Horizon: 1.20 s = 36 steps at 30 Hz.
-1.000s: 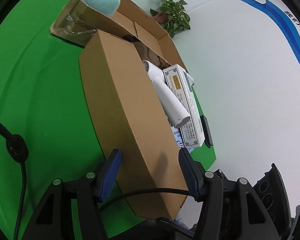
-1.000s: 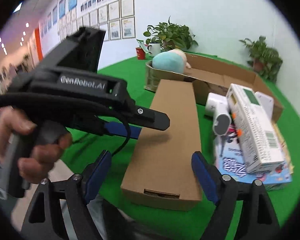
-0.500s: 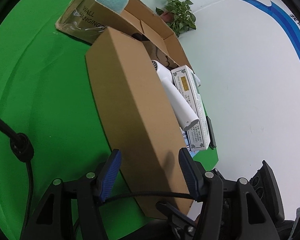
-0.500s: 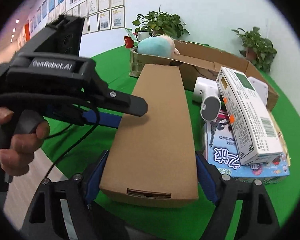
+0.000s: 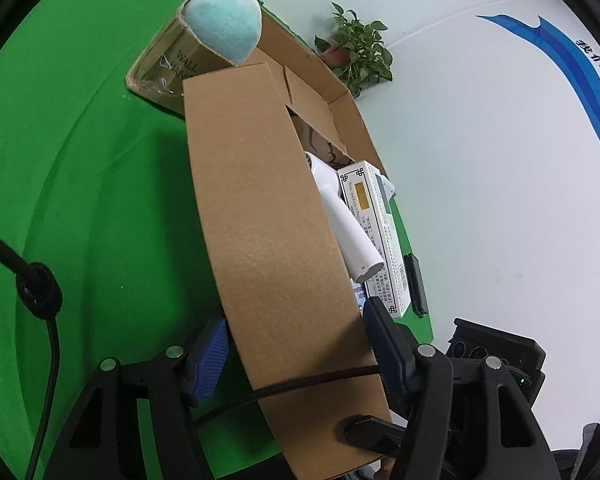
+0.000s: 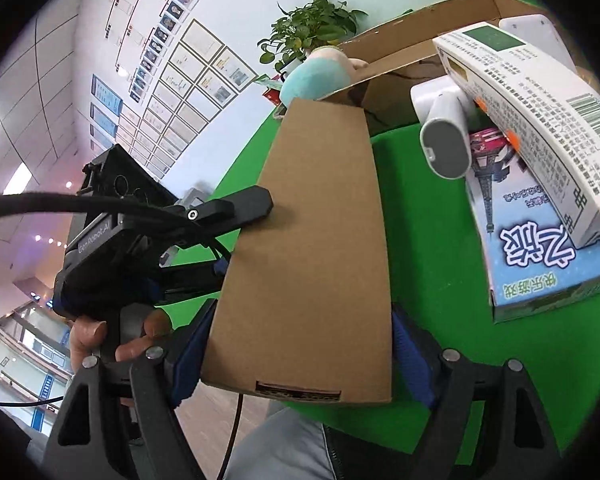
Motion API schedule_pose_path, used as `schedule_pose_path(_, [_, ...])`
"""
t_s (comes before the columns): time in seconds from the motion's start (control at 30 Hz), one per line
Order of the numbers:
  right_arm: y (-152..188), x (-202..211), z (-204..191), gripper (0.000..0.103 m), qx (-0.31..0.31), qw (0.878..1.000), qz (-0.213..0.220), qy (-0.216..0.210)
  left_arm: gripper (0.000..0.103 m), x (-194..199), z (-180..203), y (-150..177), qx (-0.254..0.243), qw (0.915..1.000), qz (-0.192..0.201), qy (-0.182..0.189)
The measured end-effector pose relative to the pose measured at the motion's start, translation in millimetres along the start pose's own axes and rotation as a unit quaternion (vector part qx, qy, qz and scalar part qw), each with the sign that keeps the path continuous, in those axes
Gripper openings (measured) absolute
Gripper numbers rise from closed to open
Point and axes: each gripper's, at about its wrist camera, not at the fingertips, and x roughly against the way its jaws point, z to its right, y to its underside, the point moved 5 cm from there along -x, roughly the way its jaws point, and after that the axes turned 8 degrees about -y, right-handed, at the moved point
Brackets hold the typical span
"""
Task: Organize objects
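Both tongs, left (image 5: 296,356) and right (image 6: 300,356), pinch the long carton (image 5: 268,240) (not yet stowed) beside the open box (image 5: 320,92).

My worktop (image 5: 80,168) is draped in bright green cloth. Behind it a white wall (image 5: 480,128) carries a blue swoosh (image 5: 572,68); another wall holds rows of framed papers (image 6: 188,92). Potted plants (image 5: 360,52) stand at the far edge, with ceiling lights (image 6: 18,178) above.
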Motion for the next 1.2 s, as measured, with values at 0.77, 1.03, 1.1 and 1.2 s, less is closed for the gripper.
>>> schedule_pose_path(0.77, [-7.6, 27.2, -21.5, 0.062, 0.161, 0.974, 0.048, 0.152, 0.027, 6.6, 29.6, 13.3, -0.048, 0.9987, 0.003, 0.016])
schedule_pose_path(1.03, [-6.5, 26.2, 9.7, 0.062, -0.006, 0.999, 0.038, -0.004, 0.027, 18.1, 34.7, 20.7, -0.072, 0.9973, 0.002, -0.012])
schedule_pose_path(1.1, [-3.7, 28.0, 16.3, 0.062, -0.016, 0.999, 0.037, 0.007, 0.030, 16.1, 32.9, 21.6, -0.074, 0.9971, -0.005, -0.018])
schedule_pose_path(1.2, [-2.8, 38.3, 23.5, 0.070, -0.003, 0.997, 0.045, 0.060, 0.039, 23.1, 29.7, 19.9, -0.078, 0.9964, 0.009, -0.031])
